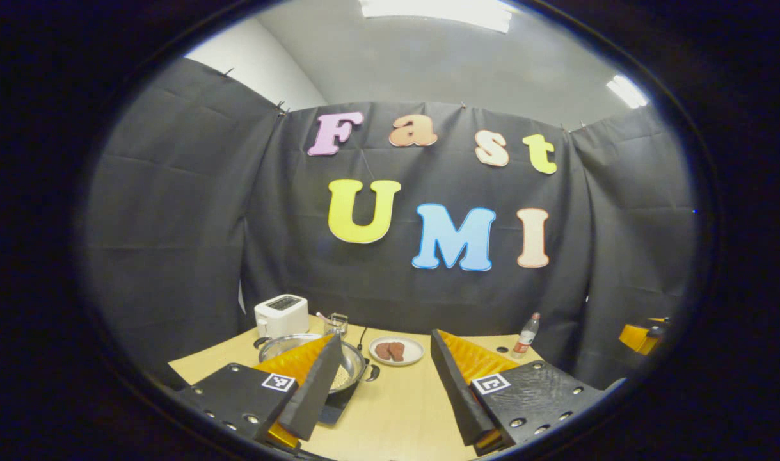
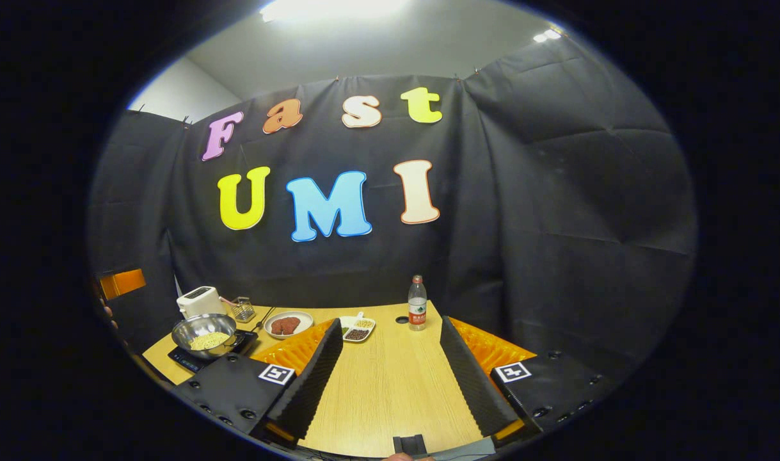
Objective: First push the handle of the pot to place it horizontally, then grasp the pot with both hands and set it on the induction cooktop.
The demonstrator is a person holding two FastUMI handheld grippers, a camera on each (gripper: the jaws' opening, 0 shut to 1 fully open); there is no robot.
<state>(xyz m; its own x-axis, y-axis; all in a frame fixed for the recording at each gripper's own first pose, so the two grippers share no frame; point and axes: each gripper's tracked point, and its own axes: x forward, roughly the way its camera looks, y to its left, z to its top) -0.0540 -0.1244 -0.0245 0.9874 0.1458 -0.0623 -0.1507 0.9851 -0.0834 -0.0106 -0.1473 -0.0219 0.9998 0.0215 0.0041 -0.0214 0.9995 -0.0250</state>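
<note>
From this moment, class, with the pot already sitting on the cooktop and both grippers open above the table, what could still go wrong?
1. The pot holds loose yellowish food; a bump from the left gripper, close beside it, could spill it.
2. The plate of meat lies just beyond the pot and could be knocked.
3. The bottle stands upright ahead of the right gripper; a forward sweep might topple it.

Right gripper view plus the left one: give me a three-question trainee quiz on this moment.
1. True or false: the round steel pot with yellowish contents sits on the flat black induction cooktop.
2. What lies on the round white plate: A) bread B) brown meat pieces C) nothing?
3. Fill in: the clear plastic bottle stands ___ on the wooden table.

Key: 1 true; 2 B; 3 upright.
</note>
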